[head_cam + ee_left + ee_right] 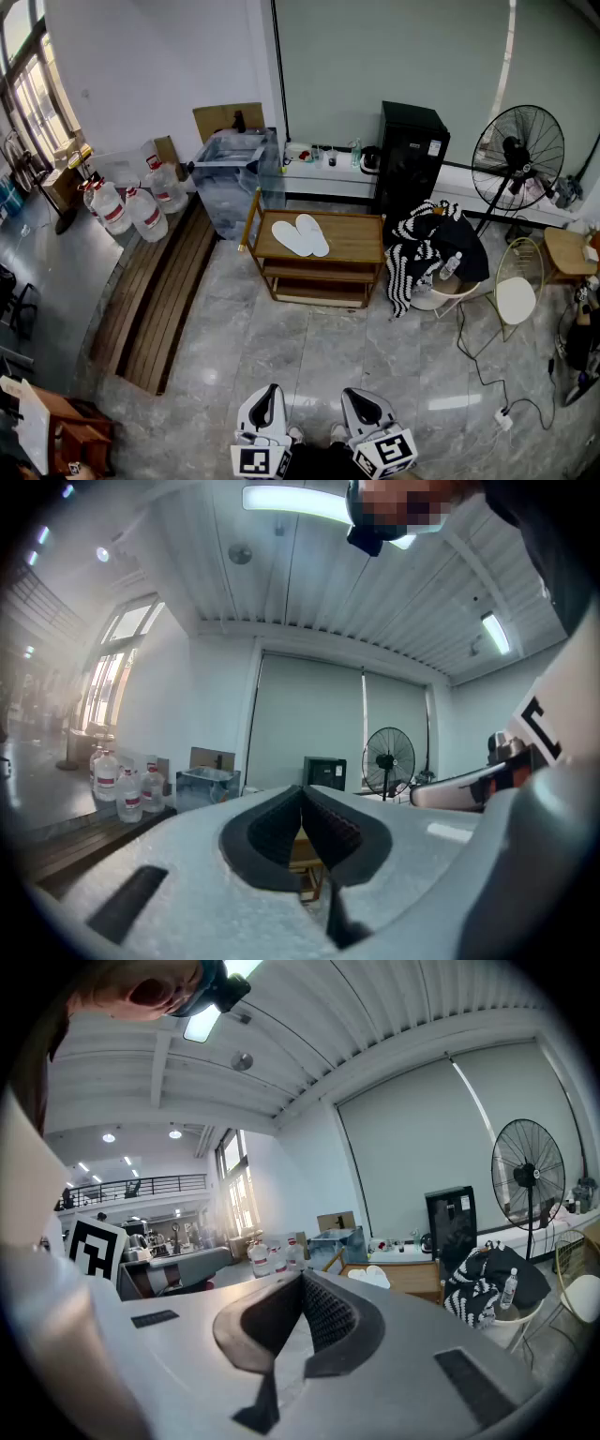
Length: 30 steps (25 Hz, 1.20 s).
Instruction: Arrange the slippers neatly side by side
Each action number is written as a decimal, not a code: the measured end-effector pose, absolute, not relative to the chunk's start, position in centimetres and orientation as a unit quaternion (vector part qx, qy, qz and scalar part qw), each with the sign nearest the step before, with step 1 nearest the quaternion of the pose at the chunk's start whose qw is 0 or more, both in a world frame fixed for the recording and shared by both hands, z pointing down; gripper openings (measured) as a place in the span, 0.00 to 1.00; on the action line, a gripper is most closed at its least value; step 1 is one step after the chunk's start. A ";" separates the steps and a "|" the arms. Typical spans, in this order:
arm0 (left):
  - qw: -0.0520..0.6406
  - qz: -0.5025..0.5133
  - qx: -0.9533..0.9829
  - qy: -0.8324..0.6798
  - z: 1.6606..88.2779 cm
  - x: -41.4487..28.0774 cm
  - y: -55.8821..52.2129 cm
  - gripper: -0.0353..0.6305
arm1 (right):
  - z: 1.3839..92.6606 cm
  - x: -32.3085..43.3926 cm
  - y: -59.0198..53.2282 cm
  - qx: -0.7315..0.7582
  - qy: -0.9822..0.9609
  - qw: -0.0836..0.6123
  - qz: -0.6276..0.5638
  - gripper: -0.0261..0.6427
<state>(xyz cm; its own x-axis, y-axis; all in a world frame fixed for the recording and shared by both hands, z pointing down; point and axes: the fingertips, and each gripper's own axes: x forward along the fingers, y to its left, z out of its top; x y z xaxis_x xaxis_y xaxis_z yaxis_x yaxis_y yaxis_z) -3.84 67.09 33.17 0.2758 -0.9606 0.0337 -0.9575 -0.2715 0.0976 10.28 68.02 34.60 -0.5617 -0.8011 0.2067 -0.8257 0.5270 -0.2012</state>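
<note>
Well ahead of both grippers: the slippers (300, 235), a white pair, lie on top of a low wooden table (352, 246), touching or overlapping at one end and fanned apart at the other, so not yet squarely side by side
Left gripper (271, 392): held low, close to the person's body, pointing level toward the table; its jaws are pressed together with nothing between them
Right gripper (356, 396): just beside the left one, tipped slightly downward; its jaws likewise meet on nothing
Why held so: probably because the slippers are out of reach, so both tools are carried closed and tucked in for the walk over
Between grippers and table: bare stone floor (309, 347), an unobstructed path
Beyond and to the right: striped cloth (412, 253) heaped on a seat beside the table, a black cabinet (412, 159) and a standing fan (517, 150); a cable (478, 366) trails over the floor on that side and is worth avoiding
Beyond and to the left: a clear bin (234, 178) against the table's end, water bottles (141, 211) further out
Stage: approach only; no slipper touched
Next move calls for: closing the distance, opening a jaw, then nudging or lifting one slipper parallel to its partner
</note>
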 end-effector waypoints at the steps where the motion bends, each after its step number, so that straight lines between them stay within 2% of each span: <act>1: 0.051 -0.015 0.797 -0.602 33.2 -3.9 67.1 0.08 | 34.5 10.3 68.0 0.467 -0.872 0.044 0.139 0.06; 16: 0.046 -0.011 0.803 -0.594 33.1 -6.9 67.5 0.08 | 34.5 8.1 67.7 0.486 -0.862 0.030 0.139 0.06; 30: 0.058 0.026 0.826 -0.560 34.8 -13.1 69.1 0.08 | 35.4 2.1 68.0 0.514 -0.845 0.035 0.140 0.06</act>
<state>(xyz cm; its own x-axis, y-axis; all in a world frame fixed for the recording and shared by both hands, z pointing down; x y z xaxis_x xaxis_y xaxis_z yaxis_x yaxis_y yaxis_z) -13.14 69.13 34.80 0.3715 -0.9221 0.1081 -0.9281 -0.3660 0.0678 2.06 68.04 35.40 -0.4682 -0.8599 0.2033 -0.8796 0.4315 -0.2004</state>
